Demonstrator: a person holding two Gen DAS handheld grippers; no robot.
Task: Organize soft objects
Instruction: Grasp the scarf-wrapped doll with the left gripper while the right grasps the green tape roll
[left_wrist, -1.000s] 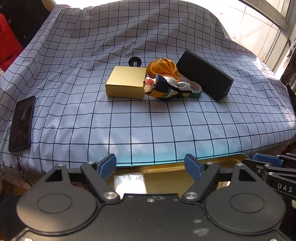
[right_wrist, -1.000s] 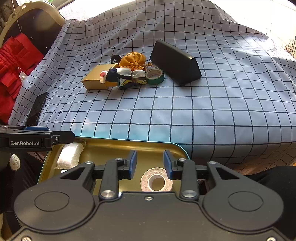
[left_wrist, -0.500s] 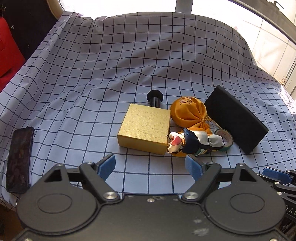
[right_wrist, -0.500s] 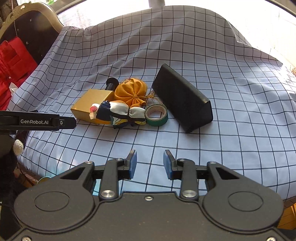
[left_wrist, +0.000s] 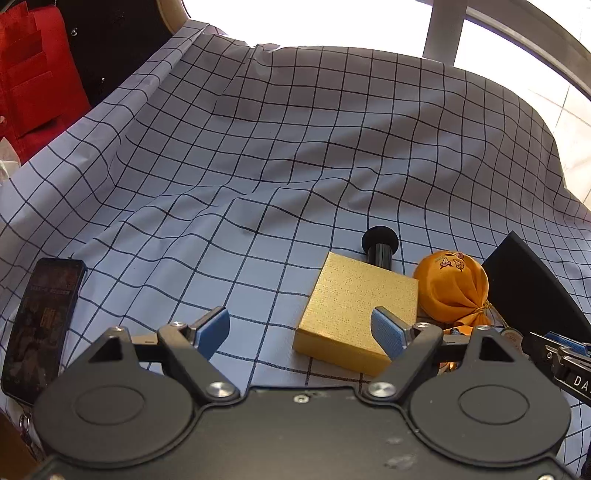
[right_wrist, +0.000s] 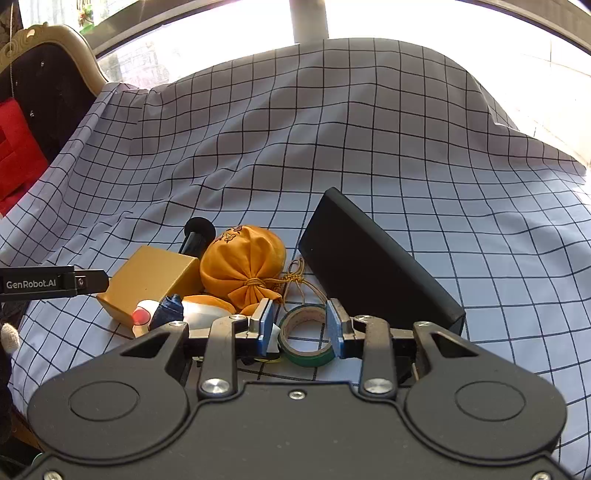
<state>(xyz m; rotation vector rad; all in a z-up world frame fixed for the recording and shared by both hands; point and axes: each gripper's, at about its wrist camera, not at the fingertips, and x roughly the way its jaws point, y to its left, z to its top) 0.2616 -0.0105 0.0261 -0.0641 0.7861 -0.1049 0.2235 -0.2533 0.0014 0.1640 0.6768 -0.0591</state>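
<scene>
An orange drawstring pouch lies on the checked cloth, also in the left wrist view. A small plush doll in white, navy and orange lies in front of it. A green tape roll sits between the fingers of my right gripper, which is open around it. My left gripper is open and empty, its right finger over the gold box.
A black wedge-shaped box stands right of the pouch. A black cylinder lies behind the gold box. A phone lies at the cloth's left edge. Red fabric is far left.
Both grippers moved forward from the gold tin at the table's edge to the cluster. The right gripper now straddles the tape roll; the left has reached the gold box.
</scene>
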